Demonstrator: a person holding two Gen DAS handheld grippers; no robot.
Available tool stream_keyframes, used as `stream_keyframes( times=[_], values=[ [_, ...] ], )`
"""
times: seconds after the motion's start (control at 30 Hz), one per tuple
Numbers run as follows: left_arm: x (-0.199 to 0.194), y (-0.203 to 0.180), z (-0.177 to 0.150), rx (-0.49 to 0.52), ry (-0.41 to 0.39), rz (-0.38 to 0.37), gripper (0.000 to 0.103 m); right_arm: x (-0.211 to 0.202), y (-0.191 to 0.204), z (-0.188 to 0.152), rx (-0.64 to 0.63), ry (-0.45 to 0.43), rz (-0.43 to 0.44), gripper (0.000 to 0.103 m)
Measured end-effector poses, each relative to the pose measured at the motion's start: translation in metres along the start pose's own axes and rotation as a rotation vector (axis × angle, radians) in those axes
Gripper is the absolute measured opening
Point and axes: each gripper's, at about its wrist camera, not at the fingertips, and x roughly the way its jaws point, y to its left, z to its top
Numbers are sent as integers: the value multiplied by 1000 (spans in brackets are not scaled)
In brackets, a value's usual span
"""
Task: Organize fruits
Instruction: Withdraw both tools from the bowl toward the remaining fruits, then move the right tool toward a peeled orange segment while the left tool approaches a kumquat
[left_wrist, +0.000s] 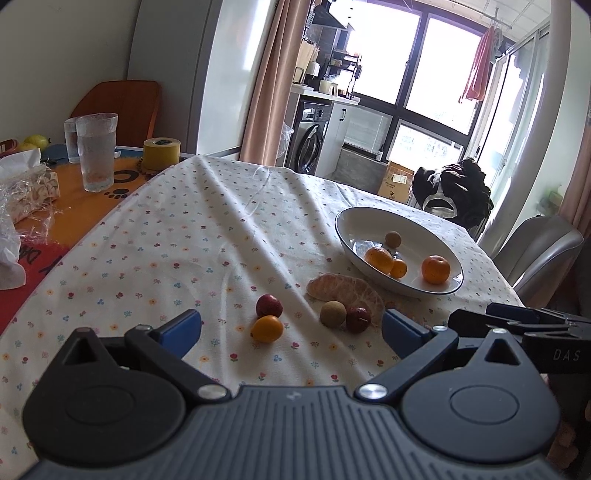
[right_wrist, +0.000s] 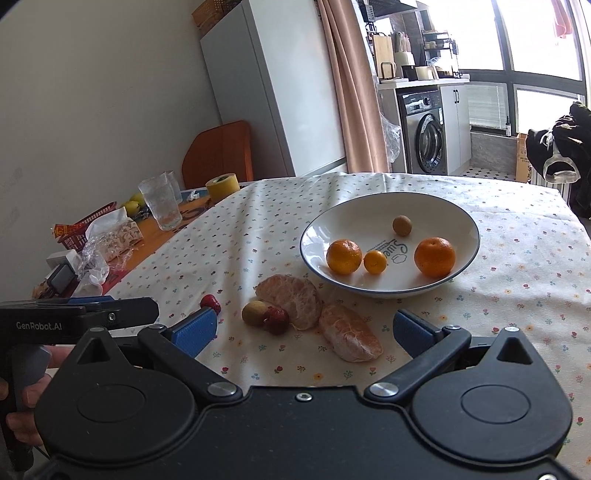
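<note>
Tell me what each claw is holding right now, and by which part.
Nothing is held. The left claw and the right claw are both open and empty above the tablecloth; the loose fruit lies untouched beyond their fingers.

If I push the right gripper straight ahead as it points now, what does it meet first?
Probably the peeled orange segment lying on the cloth between the open right gripper fingers, then the second peeled piece and the bowl; depth is uncertain.
</note>
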Motion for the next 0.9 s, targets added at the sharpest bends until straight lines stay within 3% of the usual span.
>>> stream_keyframes(
  times=[0.67, 0.9],
  values=[
    [24, -4, -18, 22, 56, -60, 101, 13, -12, -22, 26, 68, -21, 102],
    [38, -6, -24, 26, 60, -56, 96, 23, -24, -25, 52, 69, -36, 94]
  ],
)
